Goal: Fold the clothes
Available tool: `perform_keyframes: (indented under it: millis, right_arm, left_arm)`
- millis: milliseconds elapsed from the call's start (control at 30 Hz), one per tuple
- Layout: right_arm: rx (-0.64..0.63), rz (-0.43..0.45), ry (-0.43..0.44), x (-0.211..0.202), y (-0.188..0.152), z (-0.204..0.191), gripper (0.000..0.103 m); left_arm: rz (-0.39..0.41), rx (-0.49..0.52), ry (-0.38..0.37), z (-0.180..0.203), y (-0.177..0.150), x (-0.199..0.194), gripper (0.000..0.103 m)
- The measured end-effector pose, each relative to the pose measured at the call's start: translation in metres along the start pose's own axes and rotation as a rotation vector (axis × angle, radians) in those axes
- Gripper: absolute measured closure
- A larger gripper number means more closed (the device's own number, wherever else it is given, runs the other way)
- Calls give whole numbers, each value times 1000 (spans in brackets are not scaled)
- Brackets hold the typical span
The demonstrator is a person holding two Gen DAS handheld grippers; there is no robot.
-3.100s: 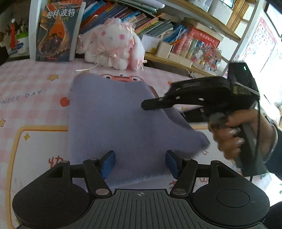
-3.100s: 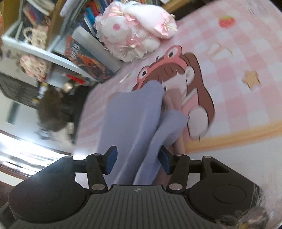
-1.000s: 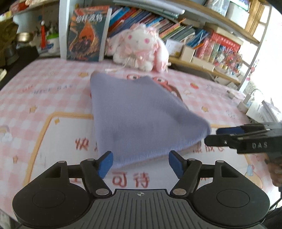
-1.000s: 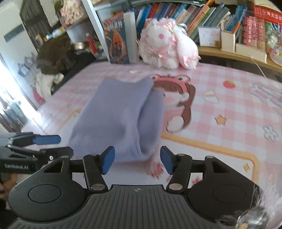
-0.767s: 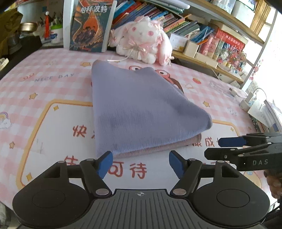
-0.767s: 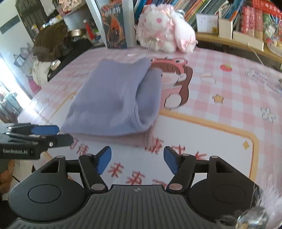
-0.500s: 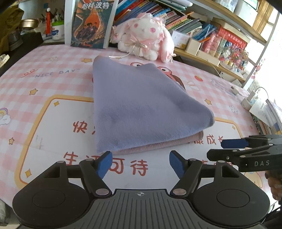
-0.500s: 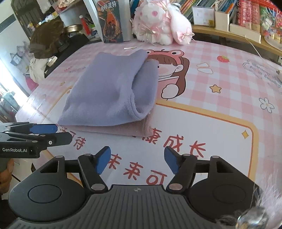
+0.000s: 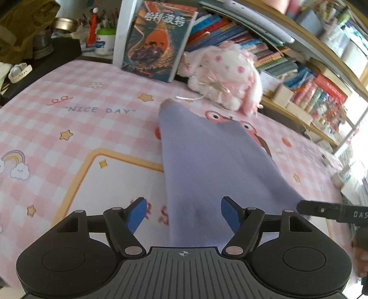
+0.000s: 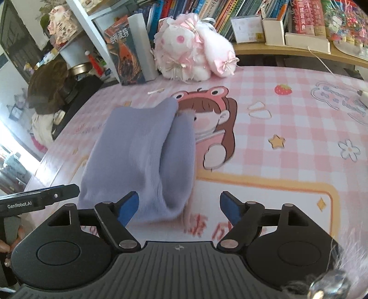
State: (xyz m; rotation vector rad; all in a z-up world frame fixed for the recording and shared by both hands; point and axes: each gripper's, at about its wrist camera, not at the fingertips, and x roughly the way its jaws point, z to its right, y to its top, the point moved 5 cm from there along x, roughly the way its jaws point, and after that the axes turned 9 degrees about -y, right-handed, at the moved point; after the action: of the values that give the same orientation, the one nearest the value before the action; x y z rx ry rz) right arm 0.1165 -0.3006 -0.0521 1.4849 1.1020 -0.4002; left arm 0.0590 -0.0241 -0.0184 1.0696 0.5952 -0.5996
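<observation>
A folded lavender garment lies on the pink checked table mat. It also shows in the right wrist view, folded over with a rounded fold at its near end. My left gripper is open, its blue fingers either side of the garment's near edge. My right gripper is open and empty, just in front of the garment's near fold. The right gripper's finger shows at the right edge of the left wrist view; the left gripper's finger shows at the left of the right wrist view.
A pink-and-white plush rabbit sits at the back of the mat beside an upright book. Shelves of books line the back. A dark side table with clutter stands at the left.
Both grippers have moved forward to the garment's near end from where they were pulled back half a second ago. The garment lies as before.
</observation>
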Motion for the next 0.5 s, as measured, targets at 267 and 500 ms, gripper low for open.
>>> perform_keyframes:
  millis: [267, 500]
  right_arm:
    - [113, -68, -5, 43, 11, -4, 27]
    - [210, -107, 37, 67, 15, -15, 30]
  left_arm:
    - [-76, -151, -134, -34, 14, 37, 24]
    - [-141, -221, -271, -44, 19, 63, 24]
